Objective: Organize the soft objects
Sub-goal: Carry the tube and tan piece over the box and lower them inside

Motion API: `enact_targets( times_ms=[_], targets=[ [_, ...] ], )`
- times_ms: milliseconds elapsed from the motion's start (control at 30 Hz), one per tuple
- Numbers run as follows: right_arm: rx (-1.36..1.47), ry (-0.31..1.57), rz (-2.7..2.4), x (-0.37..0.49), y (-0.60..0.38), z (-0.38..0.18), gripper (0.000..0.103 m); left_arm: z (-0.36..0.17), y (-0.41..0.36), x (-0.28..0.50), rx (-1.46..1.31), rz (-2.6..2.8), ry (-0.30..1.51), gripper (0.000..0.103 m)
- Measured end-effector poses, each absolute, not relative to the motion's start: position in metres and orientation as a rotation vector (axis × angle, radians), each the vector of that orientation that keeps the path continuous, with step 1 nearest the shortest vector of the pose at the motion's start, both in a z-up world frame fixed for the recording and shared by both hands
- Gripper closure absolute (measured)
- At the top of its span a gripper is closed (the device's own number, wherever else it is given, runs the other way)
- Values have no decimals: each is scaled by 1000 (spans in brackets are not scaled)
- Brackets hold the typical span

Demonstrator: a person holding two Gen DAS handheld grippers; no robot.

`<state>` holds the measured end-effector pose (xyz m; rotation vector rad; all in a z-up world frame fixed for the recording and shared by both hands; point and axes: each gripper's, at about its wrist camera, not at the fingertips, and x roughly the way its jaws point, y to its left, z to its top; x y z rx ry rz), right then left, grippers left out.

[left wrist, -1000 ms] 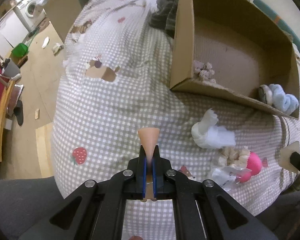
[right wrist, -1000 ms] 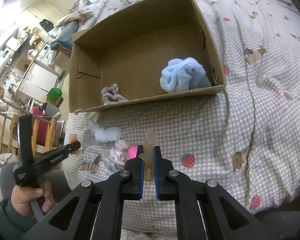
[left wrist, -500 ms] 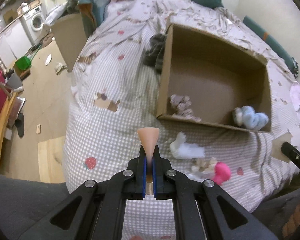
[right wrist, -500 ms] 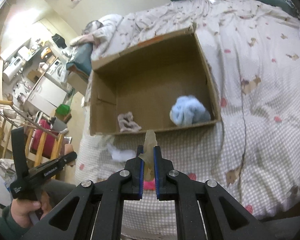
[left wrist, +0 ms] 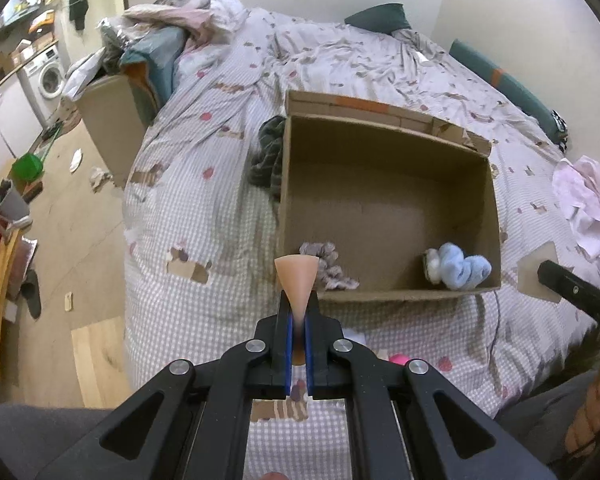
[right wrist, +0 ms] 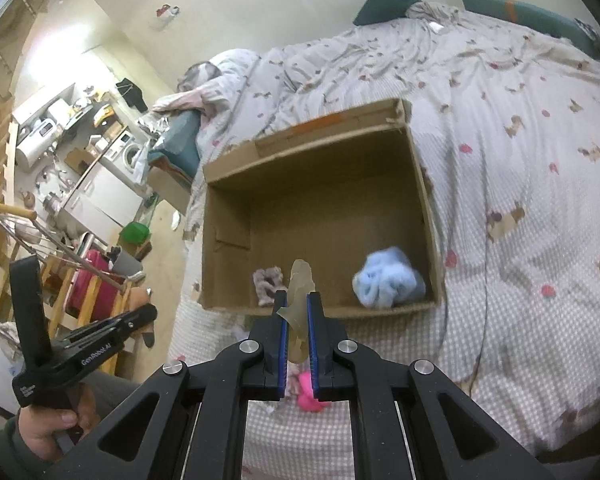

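Note:
An open cardboard box (left wrist: 384, 132) (right wrist: 228, 240) lies on the checked bed. Inside, along its near wall, sit a fluffy light-blue bundle (left wrist: 460, 270) (right wrist: 388, 280) and a grey-pink scrunchie (left wrist: 328, 268) (right wrist: 266, 280). A pink soft item (left wrist: 398, 358) (right wrist: 308, 394) lies on the bed in front of the box, mostly hidden by the gripper bodies. My left gripper (left wrist: 296, 280) hangs above the bed's near edge, shut, holding nothing. My right gripper (right wrist: 300, 284) hovers before the box's near wall, also shut and holding nothing. Each gripper shows at the edge of the other's view.
A dark grey garment (left wrist: 266, 156) lies against the box's left side. A pale pink cloth (left wrist: 584, 208) lies on the bed at the right. Left of the bed are another cardboard box (left wrist: 112, 120), a green bucket (left wrist: 28, 166) and wooden furniture (right wrist: 92, 292).
Both grippers have risen and tipped upward, so the whole box and far bed now show. The loose items at the bed's near edge have slipped behind the gripper bodies.

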<state>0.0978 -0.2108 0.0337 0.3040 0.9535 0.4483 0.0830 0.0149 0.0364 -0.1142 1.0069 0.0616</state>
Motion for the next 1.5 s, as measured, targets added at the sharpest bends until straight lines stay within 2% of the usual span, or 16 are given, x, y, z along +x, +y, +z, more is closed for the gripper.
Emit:
enact_targets(
  times_ms=[400,933,1500],
  targets=[
    [280,947,442,145,-204,36,93,36,1,127,-61,15,993,98],
    [292,1024,394,181,-203,-18,93,-7,-26,176,-10,-36,1034,98],
    [233,1174,397,187,-181,-65,93,-46,-29,182,-9,-67,1058,98]
  ],
)
